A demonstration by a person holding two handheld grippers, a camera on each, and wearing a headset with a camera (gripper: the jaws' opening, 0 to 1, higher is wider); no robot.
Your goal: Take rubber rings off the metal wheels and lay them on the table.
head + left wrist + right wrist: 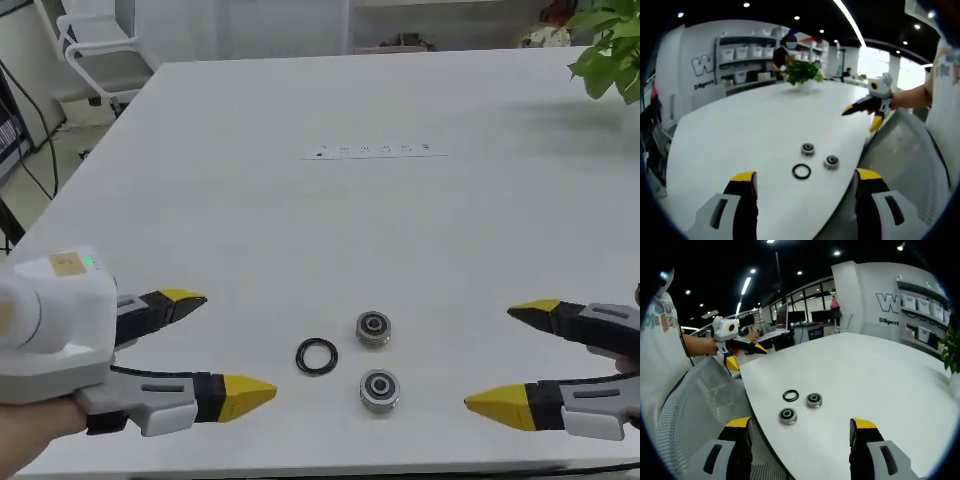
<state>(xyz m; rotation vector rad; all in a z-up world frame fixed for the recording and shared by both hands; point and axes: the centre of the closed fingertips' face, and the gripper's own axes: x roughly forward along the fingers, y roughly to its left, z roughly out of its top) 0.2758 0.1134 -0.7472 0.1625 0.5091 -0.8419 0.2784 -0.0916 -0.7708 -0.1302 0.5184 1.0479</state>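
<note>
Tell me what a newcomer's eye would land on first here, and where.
Two yellow-tipped tools, the left gripper and the right gripper, are held open on either side of the work near the front edge of the white table. Between them lie the farther metal wheel, the nearer metal wheel and, to their left, a loose black rubber ring. A leafy plant sits far right.

White T-shirt, two yellow-tipped grippers
The left gripper [240, 344] and right gripper [487, 357] have grey-and-black jaws with yellow tips and white housings; a small green light [90, 263] glows on the left one; the T-shirt [657, 325] bears coloured lettering
</note>
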